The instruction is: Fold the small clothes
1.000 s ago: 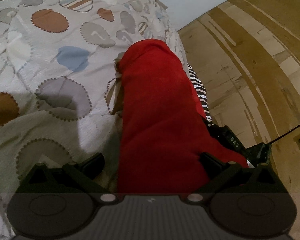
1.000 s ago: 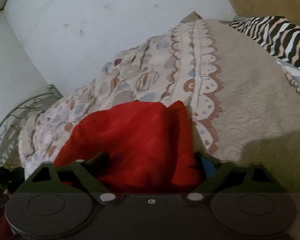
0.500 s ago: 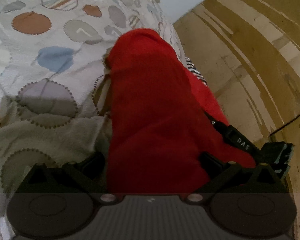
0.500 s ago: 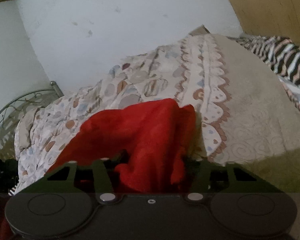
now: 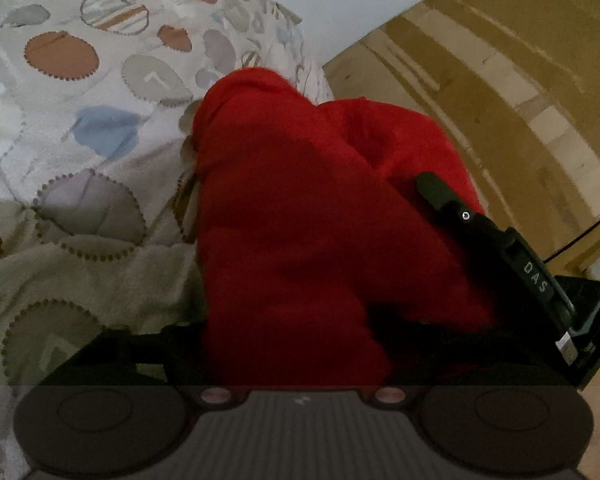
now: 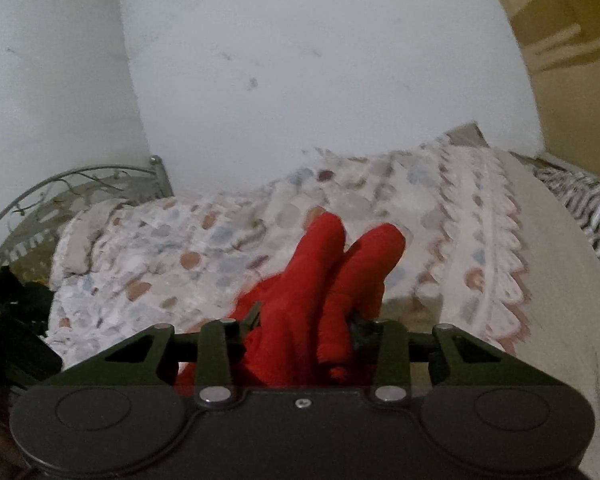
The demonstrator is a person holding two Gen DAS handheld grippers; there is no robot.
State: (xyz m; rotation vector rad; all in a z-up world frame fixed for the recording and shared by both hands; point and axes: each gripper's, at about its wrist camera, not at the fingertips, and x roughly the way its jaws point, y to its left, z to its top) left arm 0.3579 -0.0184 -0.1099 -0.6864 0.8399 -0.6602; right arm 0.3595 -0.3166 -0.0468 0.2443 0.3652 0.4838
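A red garment (image 5: 300, 220) hangs bunched over the patterned bed cover (image 5: 80, 128). In the left wrist view it fills the space between my left gripper's (image 5: 296, 344) jaws, which are closed in on the cloth; the fingertips are hidden by it. The right gripper (image 5: 496, 248) shows at the right of that view, against the same garment. In the right wrist view my right gripper (image 6: 304, 332) is shut on a thick bunch of the red garment (image 6: 320, 280), which sticks up in two folds above the bed.
The bed cover (image 6: 480, 240) with round patches spreads under both grippers. A striped cloth (image 6: 588, 208) lies at the far right. A metal bed frame (image 6: 80, 184) stands at the left, a white wall behind. Wooden floor (image 5: 500, 92) is beside the bed.
Both grippers closed on the red garment and lifted it, bunching it. The right gripper moved in close beside the left; the right view now tilts up toward the wall.
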